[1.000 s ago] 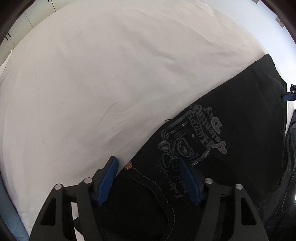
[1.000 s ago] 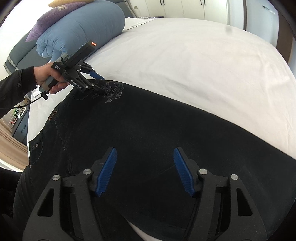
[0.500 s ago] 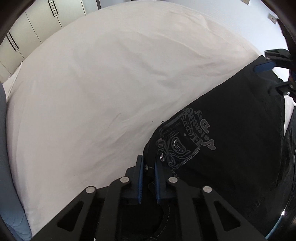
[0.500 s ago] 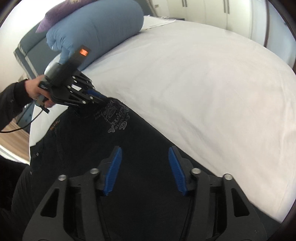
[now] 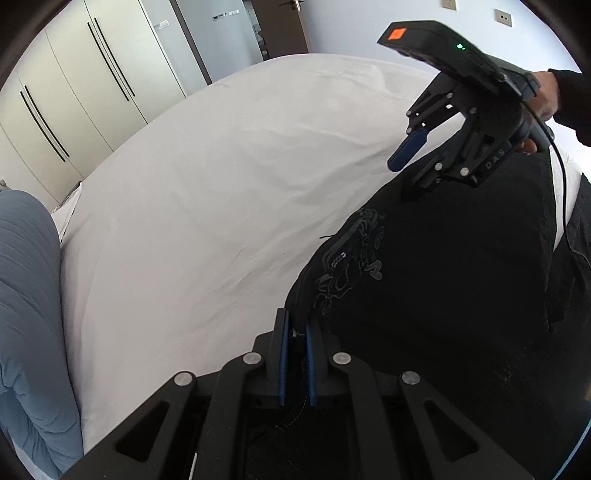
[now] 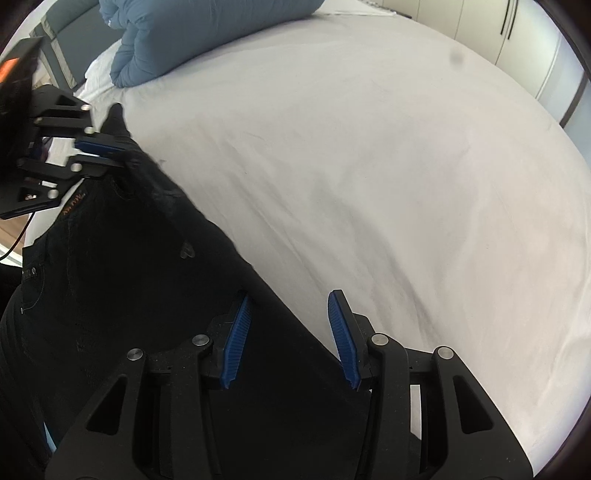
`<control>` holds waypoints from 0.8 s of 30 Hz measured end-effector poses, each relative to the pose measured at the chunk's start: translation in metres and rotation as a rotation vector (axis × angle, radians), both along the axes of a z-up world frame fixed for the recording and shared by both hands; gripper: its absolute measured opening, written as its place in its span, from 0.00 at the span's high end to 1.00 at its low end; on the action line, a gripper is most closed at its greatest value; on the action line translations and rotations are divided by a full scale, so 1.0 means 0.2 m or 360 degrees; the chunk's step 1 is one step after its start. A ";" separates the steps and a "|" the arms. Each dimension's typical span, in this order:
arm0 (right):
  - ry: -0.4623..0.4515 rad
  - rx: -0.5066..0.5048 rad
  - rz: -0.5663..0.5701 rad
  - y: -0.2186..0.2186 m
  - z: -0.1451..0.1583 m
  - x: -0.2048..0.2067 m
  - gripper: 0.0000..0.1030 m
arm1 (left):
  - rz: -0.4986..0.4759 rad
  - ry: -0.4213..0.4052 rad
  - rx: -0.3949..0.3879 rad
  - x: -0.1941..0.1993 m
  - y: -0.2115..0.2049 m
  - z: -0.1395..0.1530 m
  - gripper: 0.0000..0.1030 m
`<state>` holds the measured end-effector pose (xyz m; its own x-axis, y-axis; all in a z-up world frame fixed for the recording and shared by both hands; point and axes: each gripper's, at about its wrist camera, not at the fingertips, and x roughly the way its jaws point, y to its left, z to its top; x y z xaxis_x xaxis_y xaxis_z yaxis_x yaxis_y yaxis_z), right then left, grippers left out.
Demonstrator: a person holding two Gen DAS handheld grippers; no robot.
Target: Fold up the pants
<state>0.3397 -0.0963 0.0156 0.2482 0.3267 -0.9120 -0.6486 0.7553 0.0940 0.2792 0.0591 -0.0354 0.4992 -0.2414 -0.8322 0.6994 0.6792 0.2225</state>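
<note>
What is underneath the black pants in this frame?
The black pants lie on the bed's white sheet, which shows bare all around them. Whatever lies directly beneath the fabric is covered. The left gripper pinches their edge.

We see a bed (image 5: 229,206) covered with a white sheet (image 6: 369,166), lightly creased and bare over most of its width. On it lie black pants (image 5: 443,295), spread along the near edge, with a grey printed design on the fabric beside their border; one corner of them is raised off the sheet. At the head end a blue rolled duvet (image 6: 207,33) rests on the sheet, well apart from the pants.
</note>
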 end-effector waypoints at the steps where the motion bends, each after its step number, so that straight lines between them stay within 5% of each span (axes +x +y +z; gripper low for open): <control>1: 0.0027 -0.0011 0.0000 0.00 -0.02 0.01 0.60 | -0.0001 -0.0001 -0.0002 -0.03 0.00 0.01 0.92; 8: 0.0053 -0.0036 0.0033 0.04 -0.03 -0.01 0.92 | 0.0012 -0.0002 -0.0021 0.00 -0.02 -0.06 0.92; 17: 0.0073 0.0032 -0.0233 0.06 0.02 -0.08 0.98 | 0.0095 -0.0013 -0.0085 0.02 -0.02 -0.14 0.92; 24: 0.0204 0.0411 -0.0582 0.08 0.03 -0.18 0.98 | 0.0114 -0.0014 -0.0101 -0.06 -0.01 -0.10 0.92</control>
